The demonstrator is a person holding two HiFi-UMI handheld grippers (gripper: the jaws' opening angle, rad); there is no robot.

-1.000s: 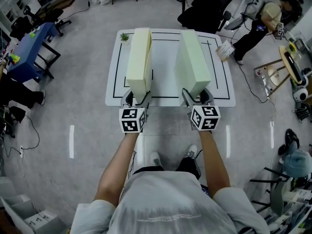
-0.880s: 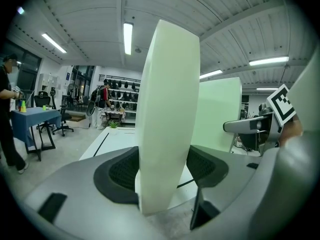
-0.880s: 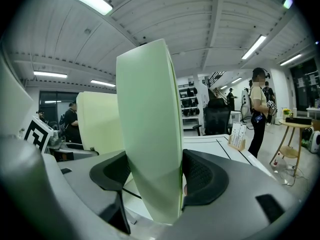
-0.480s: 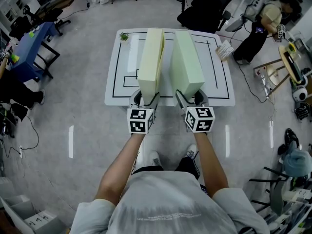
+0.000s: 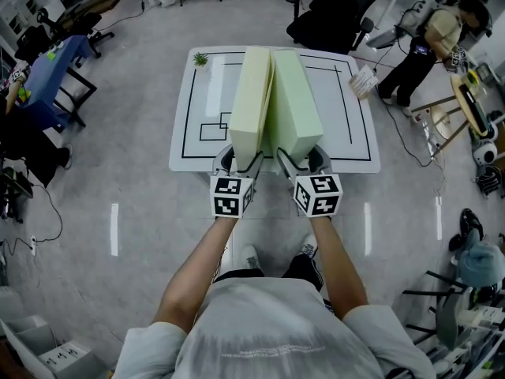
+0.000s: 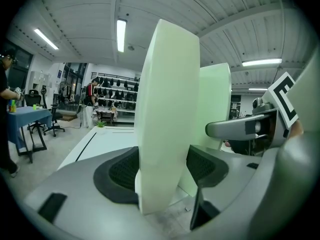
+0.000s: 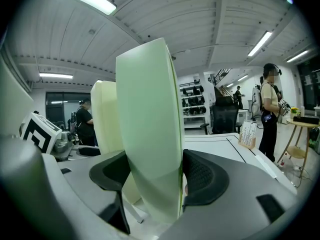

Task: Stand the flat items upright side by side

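Observation:
Two thick foam slabs stand on edge on the white table [image 5: 351,136]. The pale yellow slab [image 5: 251,101] is on the left and the pale green slab [image 5: 296,101] on the right, leaning together along their tops. My left gripper [image 5: 239,161] is shut on the near end of the yellow slab [image 6: 167,114], with both pads against its faces. My right gripper [image 5: 298,159] is shut on the near end of the green slab [image 7: 150,129]. The left gripper view also shows the green slab [image 6: 216,104] close behind, and the right gripper view shows the yellow slab [image 7: 106,114].
A small potted plant [image 5: 201,59] sits at the table's far left corner and a card stand [image 5: 364,80] by its right edge. Black lines mark the tabletop. A black office chair [image 5: 331,10] stands behind it, a person [image 5: 430,34] to the right and a blue table [image 5: 47,77] to the left.
Both grippers have carried their slabs inward toward the table's middle. The wide gap between the slabs has closed, and they now stand together.

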